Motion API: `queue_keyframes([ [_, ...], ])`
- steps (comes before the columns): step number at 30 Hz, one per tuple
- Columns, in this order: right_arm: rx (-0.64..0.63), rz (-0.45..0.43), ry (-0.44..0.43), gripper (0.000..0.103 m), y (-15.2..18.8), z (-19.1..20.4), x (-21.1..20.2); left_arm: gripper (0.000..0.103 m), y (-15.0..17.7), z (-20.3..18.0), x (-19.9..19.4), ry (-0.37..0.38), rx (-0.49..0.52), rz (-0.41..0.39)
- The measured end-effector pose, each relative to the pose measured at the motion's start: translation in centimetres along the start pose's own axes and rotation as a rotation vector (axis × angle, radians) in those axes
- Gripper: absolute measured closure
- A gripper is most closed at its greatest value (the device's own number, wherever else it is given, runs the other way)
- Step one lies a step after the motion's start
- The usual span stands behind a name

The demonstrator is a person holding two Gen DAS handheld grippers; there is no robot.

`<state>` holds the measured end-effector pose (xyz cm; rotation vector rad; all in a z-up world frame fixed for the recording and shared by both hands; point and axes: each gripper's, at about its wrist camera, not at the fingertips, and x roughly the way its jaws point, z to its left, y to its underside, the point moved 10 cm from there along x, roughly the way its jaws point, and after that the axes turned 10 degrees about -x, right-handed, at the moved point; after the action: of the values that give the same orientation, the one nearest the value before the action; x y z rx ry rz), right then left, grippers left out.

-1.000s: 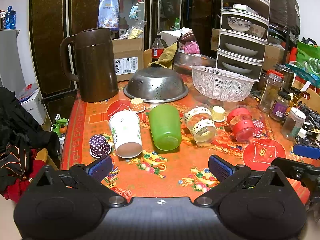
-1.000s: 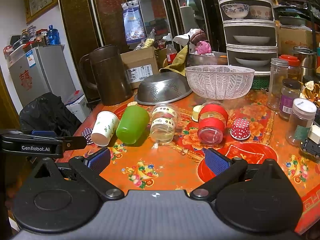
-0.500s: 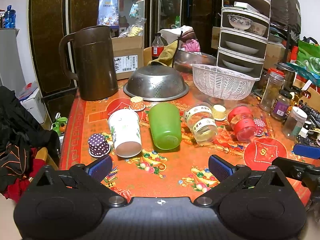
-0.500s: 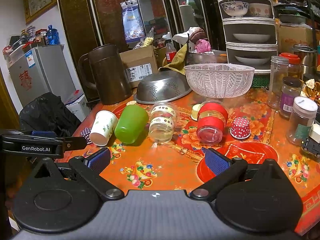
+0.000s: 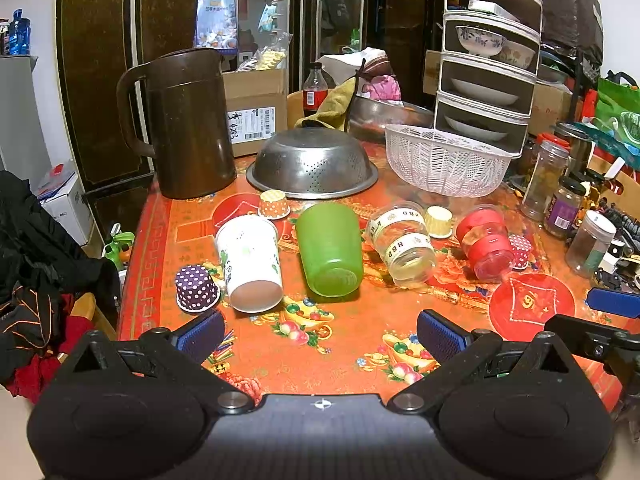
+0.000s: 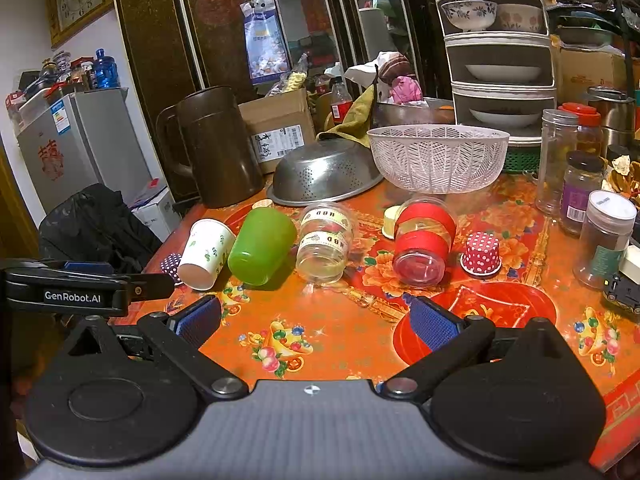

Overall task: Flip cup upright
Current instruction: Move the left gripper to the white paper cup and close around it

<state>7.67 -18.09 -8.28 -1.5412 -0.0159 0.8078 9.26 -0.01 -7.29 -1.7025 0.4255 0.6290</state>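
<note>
Four cups lie on their sides in a row on the orange patterned table [image 5: 344, 336]: a white paper cup [image 5: 250, 262] [image 6: 206, 253], a green plastic cup [image 5: 329, 249] [image 6: 262, 245], a clear cup with label bands [image 5: 402, 248] [image 6: 326, 243] and a clear cup with red bands [image 5: 484, 242] [image 6: 424, 242]. My left gripper [image 5: 318, 330] is open and empty, short of the green cup. My right gripper [image 6: 314, 322] is open and empty, short of the clear cups.
Small upside-down paper cupcake cups stand around the row: purple dotted [image 5: 196, 288], orange [image 5: 274, 204], red dotted [image 6: 481, 254]. Behind are a brown pitcher [image 5: 188, 124], a steel colander [image 5: 312, 164], a white basket [image 5: 444, 158] and jars [image 6: 604, 236] at the right.
Both grippers have drifted slightly nearer the cups. Nothing on the table has moved.
</note>
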Motion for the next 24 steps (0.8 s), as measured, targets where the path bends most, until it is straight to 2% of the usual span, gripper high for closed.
queue_keyframes([
  [6,0.001,-0.001,-0.004,0.001,0.1,-0.1,0.1,0.000,-0.4,0.2,0.4,-0.016,0.014,0.007],
  [10,-0.001,0.001,-0.007,0.001,0.4,-0.3,-0.1,0.000,-3.6,2.5,1.5,-0.126,0.042,-0.014],
  [13,0.010,-0.004,-0.013,0.001,0.5,-0.6,-0.4,0.000,-6.0,4.9,4.2,-0.152,-0.007,0.066],
  [16,0.022,-0.010,-0.029,0.001,0.7,-0.8,-0.6,0.005,-7.6,6.1,6.8,-0.180,-0.036,0.119],
  [19,0.027,-0.007,-0.035,0.001,0.9,-1.1,-0.8,0.009,-7.7,5.8,9.5,-0.172,-0.036,0.179],
  [21,0.034,-0.007,-0.037,0.001,1.0,-1.5,-1.0,0.017,-7.4,5.6,11.2,-0.186,-0.027,0.211],
  [24,0.049,-0.014,-0.039,0.001,1.0,-2.1,-1.4,0.019,-6.7,5.7,13.1,-0.170,-0.050,0.251],
])
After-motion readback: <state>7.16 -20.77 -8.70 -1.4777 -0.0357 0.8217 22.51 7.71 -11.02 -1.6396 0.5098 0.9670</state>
